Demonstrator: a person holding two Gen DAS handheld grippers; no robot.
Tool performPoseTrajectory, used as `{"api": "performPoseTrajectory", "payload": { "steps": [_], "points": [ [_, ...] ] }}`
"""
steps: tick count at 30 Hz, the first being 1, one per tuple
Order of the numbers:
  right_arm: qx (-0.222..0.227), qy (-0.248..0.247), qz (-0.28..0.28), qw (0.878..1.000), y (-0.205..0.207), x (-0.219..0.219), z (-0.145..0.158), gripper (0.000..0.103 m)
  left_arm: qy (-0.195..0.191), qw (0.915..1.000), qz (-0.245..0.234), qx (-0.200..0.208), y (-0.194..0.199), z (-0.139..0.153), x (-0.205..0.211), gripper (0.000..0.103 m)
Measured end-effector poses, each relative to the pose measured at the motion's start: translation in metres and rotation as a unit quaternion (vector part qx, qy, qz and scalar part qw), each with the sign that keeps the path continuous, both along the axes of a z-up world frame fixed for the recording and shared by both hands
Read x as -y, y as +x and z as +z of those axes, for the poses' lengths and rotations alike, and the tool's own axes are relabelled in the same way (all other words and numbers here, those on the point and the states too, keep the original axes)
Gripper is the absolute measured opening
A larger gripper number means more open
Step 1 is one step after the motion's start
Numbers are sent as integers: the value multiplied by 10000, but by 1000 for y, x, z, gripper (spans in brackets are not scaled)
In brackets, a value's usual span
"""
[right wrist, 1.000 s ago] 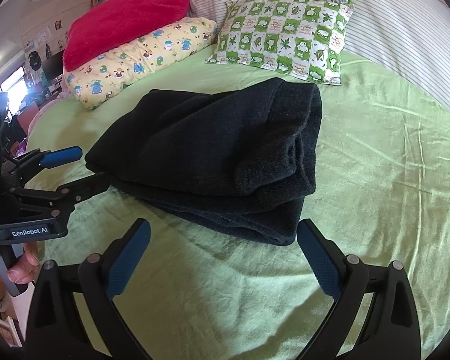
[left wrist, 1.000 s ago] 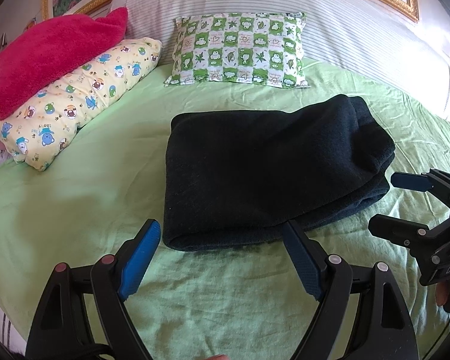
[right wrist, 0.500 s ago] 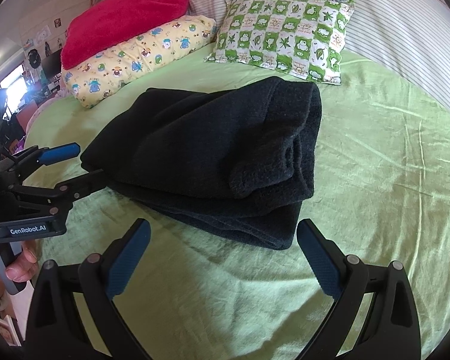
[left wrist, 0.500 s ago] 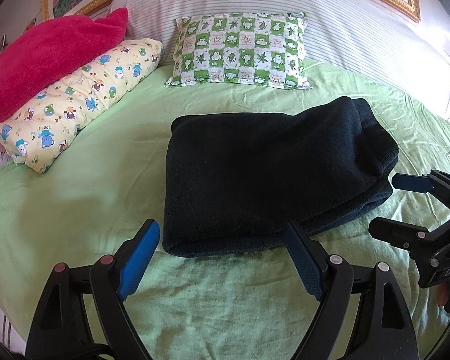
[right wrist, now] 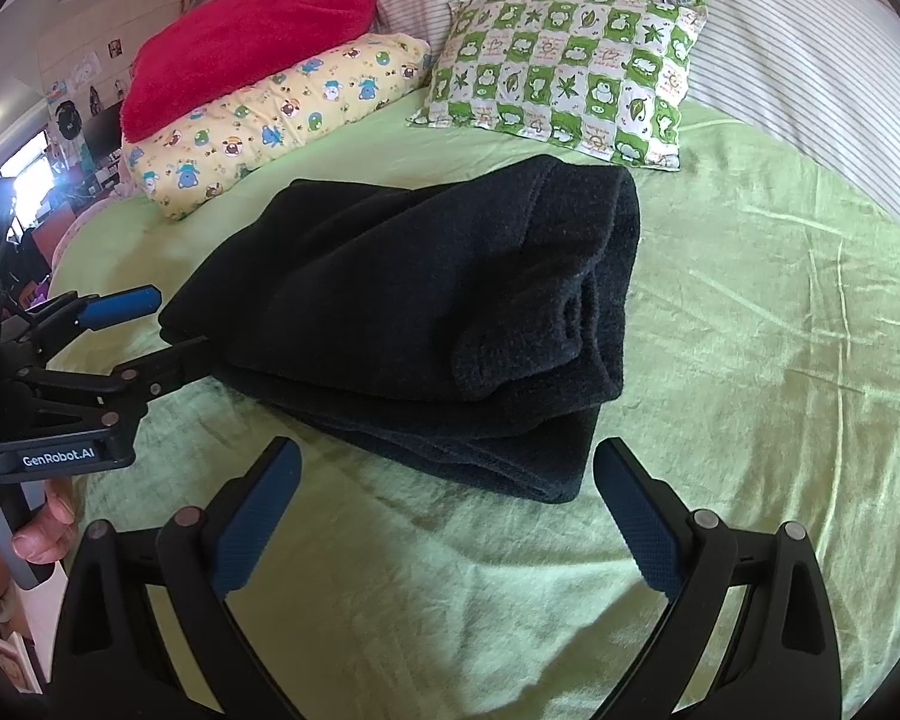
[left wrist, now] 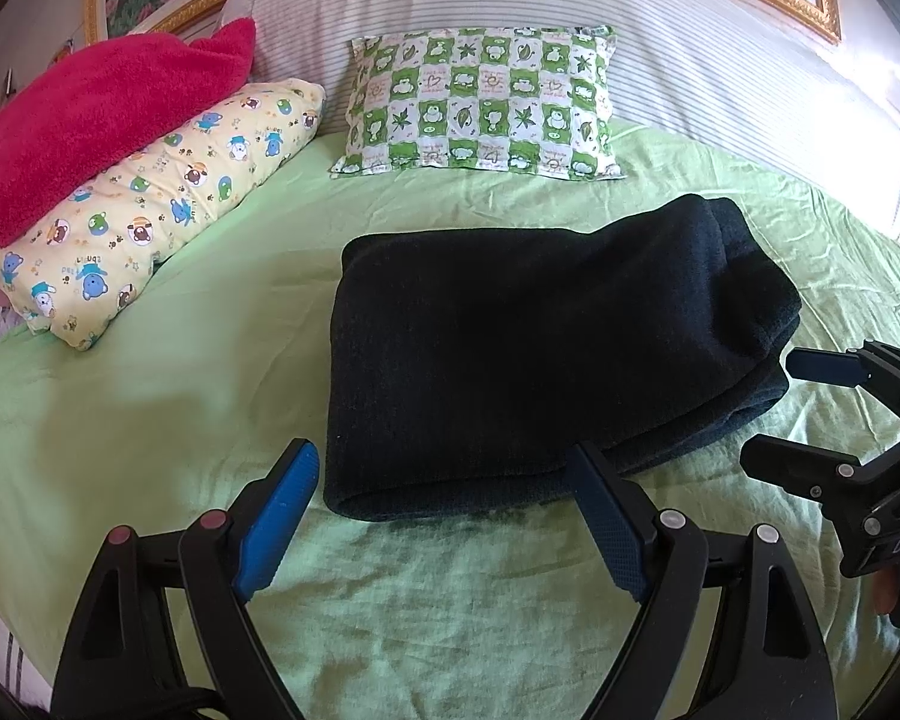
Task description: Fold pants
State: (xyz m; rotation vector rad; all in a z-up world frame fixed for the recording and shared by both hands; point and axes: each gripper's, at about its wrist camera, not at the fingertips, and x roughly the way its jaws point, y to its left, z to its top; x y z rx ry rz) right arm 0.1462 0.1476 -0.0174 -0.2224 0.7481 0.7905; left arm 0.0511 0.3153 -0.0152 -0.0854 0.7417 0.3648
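Note:
The dark navy pants (left wrist: pixel 540 348) lie folded into a thick rectangular bundle on the green bed sheet (left wrist: pixel 150 408), also seen in the right wrist view (right wrist: pixel 426 324). My left gripper (left wrist: pixel 444 516) is open and empty, just short of the bundle's near edge. My right gripper (right wrist: pixel 450 510) is open and empty, just short of the bundle's right end. In the left wrist view the right gripper (left wrist: pixel 774 414) shows at the right edge, close to the pants. In the right wrist view the left gripper (right wrist: pixel 168 330) shows at the left, close to the pants.
A green checked pillow (left wrist: pixel 486 102) lies behind the pants. A yellow cartoon pillow (left wrist: pixel 150 204) with a red towel (left wrist: pixel 102 114) on it lies at the back left. A striped headboard cushion (left wrist: pixel 690 48) runs along the back.
Both grippers have drawn back slightly from the pants, which sit a little further away in both views. The pants have not moved.

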Motion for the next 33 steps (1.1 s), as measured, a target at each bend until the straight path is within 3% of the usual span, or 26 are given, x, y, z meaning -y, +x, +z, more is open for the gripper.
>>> {"api": "performPoseTrajectory", "payload": {
  "steps": [21,33],
  "points": [
    [52,-2,-1,10000,3,0,3,98,1,9999,87,101,3,0,-7,85],
    [75,26,-60,10000,5,4,4,98,192,9994,144,239,10,7,-10,85]
  ]
}}
